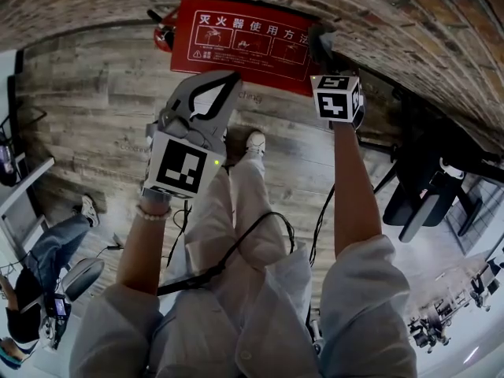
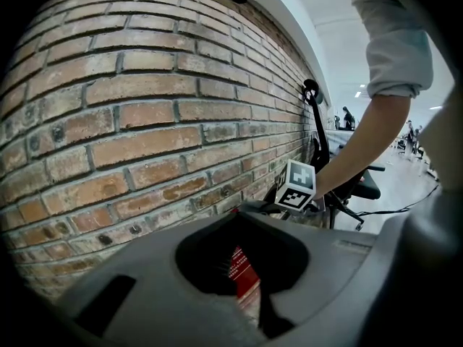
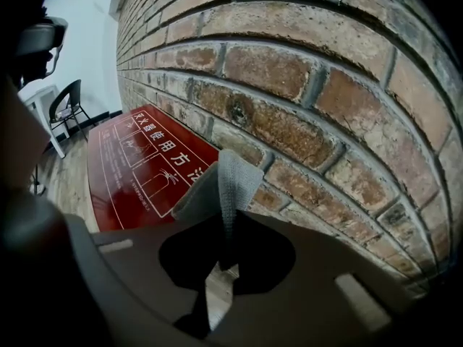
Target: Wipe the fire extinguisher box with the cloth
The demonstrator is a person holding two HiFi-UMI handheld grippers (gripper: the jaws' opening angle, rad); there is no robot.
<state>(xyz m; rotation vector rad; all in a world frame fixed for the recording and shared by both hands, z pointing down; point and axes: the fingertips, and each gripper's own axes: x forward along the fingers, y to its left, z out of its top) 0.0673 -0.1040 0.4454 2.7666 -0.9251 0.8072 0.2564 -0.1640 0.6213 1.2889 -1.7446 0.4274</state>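
Observation:
The red fire extinguisher box [image 1: 244, 42] with white print stands on the floor against the brick wall; it also shows at the left of the right gripper view [image 3: 137, 157]. My right gripper [image 1: 321, 44] hovers at the box's right end, near the wall. It is shut on a folded grey cloth [image 3: 228, 183] that sticks up from between the jaws [image 3: 224, 223]. My left gripper [image 1: 230, 81] hangs just in front of the box's near edge, jaws together with nothing in them. In the left gripper view [image 2: 249, 219] a strip of the red box [image 2: 242, 266] shows through the narrow gap.
The brick wall [image 3: 304, 85] runs behind the box. A wooden floor [image 1: 94, 101] lies below. A black office chair [image 1: 429, 191] stands to the right and a seated person [image 1: 47, 250] is at the lower left. An extinguisher's black fitting [image 1: 163, 30] pokes out at the box's left end.

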